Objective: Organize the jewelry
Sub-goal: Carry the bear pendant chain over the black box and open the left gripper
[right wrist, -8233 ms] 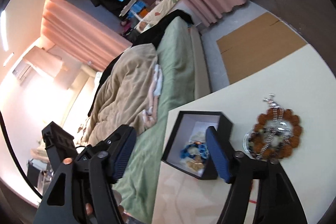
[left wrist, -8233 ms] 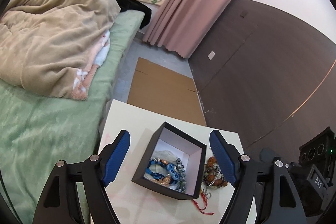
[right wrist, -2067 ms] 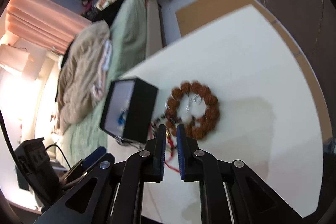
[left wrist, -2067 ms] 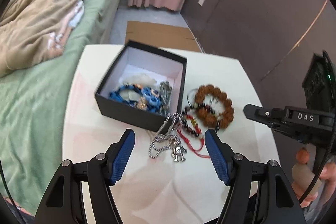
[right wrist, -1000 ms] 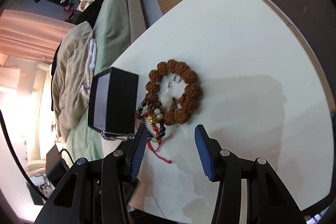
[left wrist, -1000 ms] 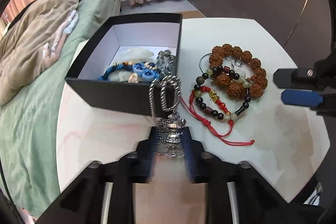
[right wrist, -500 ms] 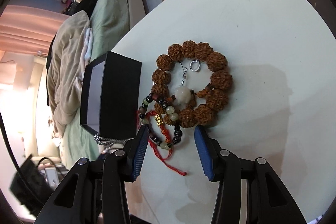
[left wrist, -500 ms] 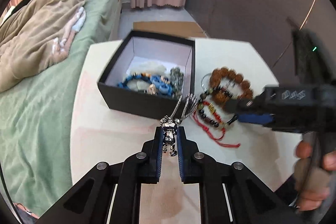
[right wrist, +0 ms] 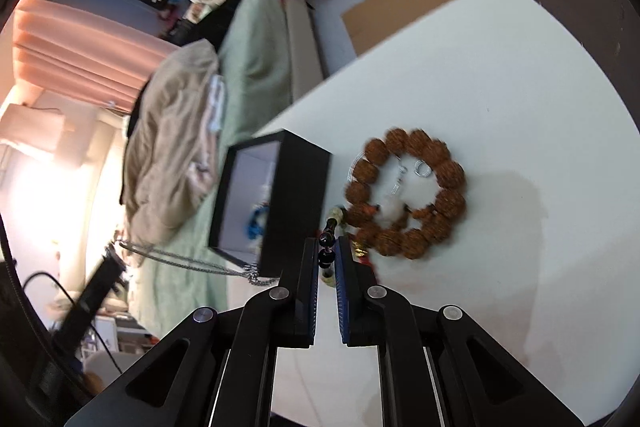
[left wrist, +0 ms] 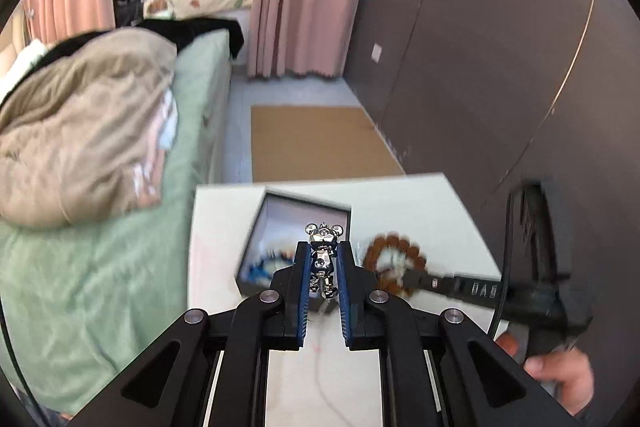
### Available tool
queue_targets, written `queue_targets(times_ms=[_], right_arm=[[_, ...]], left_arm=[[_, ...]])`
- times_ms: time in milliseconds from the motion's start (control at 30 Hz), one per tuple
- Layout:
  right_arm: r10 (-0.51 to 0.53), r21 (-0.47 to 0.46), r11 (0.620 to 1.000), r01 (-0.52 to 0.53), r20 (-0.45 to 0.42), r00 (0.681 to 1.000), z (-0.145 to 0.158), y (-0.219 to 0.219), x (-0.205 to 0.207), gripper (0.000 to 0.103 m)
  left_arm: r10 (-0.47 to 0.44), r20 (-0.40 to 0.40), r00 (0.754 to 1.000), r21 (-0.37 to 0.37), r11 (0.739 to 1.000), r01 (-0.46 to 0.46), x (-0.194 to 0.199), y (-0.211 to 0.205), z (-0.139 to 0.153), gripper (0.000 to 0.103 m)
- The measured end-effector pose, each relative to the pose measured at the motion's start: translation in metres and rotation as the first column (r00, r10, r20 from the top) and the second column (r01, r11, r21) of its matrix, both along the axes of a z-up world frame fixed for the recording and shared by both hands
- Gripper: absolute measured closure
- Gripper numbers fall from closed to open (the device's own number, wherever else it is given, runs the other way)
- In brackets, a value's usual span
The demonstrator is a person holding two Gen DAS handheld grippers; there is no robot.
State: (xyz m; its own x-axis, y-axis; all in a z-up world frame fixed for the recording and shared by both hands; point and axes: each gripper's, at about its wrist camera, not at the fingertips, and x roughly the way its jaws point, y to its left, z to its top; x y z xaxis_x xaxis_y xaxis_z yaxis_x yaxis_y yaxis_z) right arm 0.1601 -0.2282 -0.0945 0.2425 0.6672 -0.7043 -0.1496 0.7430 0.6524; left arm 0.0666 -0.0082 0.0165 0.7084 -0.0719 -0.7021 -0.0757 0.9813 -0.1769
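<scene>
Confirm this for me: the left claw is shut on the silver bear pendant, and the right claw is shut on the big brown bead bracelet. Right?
Half right. The left claw does hold the silver bear pendant. The right claw, though, is shut on the thin bracelet of small dark beads, not the big brown bead bracelet, which lies flat on the white table untouched. The right wrist view shows this.

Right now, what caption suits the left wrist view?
Left tongs pinch a silver bear charm above the open black box.
</scene>
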Motion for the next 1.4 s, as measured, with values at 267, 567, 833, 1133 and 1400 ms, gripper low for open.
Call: queue_targets(times_ms=[267,567,833,1133,1400], right_arm=[[-0.008,0.023,1.000,0.008,0.022,1.000,0.008,-0.003,0.001,0.093],[-0.007,0.055,0.998,0.004,0.042,0.999,0.015,-0.001,0.005,0.093],[0.000,0.096,0.995,-0.007,0.078,0.997,0.026,-0.001,0.007,0.093],[-0.013,0.105,0.994,0.002,0.104,0.995,0.032,-0.002,0.005,0.093],[-0.027,0.169,0.986,-0.002,0.167,0.986,0.045,0.002,0.003,0.093]], left_arm=[[0.012,0.090,0.996,0.031,0.999,-0.015,0.011,0.009,0.055,0.090],[-0.002,0.151,0.988,0.060,0.998,-0.007,0.026,0.009,0.092,0.090],[-0.016,0.126,0.992,0.051,0.999,0.009,0.031,0.004,0.074,0.090],[-0.003,0.062,0.998,-0.033,0.999,0.005,0.035,0.006,0.028,0.090],[0.043,-0.013,0.999,-0.209,0.977,-0.045,0.042,0.023,-0.034,0.084]])
